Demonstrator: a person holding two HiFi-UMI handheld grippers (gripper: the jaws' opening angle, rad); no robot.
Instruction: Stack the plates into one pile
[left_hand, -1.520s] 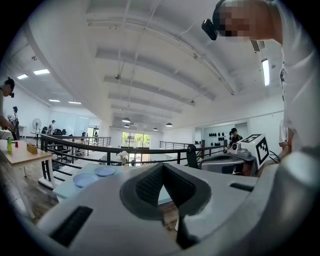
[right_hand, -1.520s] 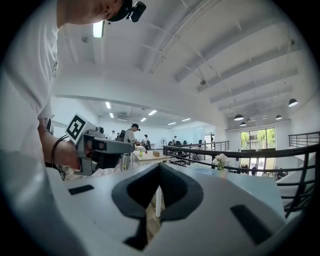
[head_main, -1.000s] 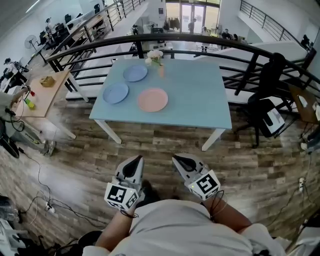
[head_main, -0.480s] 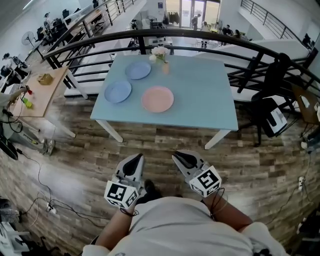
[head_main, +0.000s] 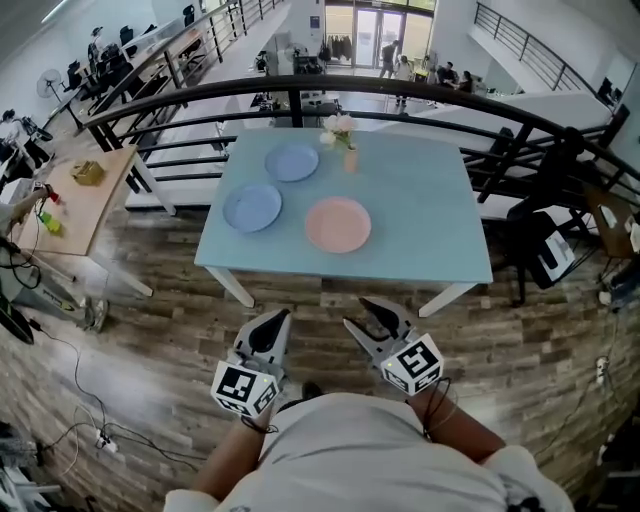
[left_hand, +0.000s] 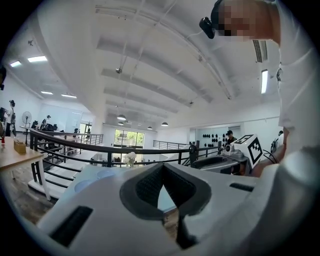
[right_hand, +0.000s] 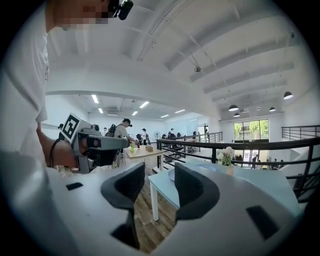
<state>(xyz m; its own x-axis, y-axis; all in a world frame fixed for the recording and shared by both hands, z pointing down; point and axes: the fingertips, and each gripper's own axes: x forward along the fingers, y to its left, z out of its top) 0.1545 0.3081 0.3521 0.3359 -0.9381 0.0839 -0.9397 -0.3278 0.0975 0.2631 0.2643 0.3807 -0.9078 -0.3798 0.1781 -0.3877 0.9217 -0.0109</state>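
I hold my left claw and right claw side by side over bare wooden floor, short of the near edge of the blue table, with open floor between me and that edge. A dark railing curves behind the table and closes its far side. A black chair stands off its right end, and a wooden side table off its left.

The three plates lie apart on the table's left half. The pink plate is nearest me, the near blue plate is to its left, and the far blue plate is by the flower vase.

Only the head view lays the plates out; my claw views see the tabletop edge-on, under ceiling lights. The left gripper view shows my left jaws meeting at the tips, with nothing in them. The right gripper view shows my right jaws, which have just been opening, standing wide apart and empty, with the table corner and floor visible through the gap.
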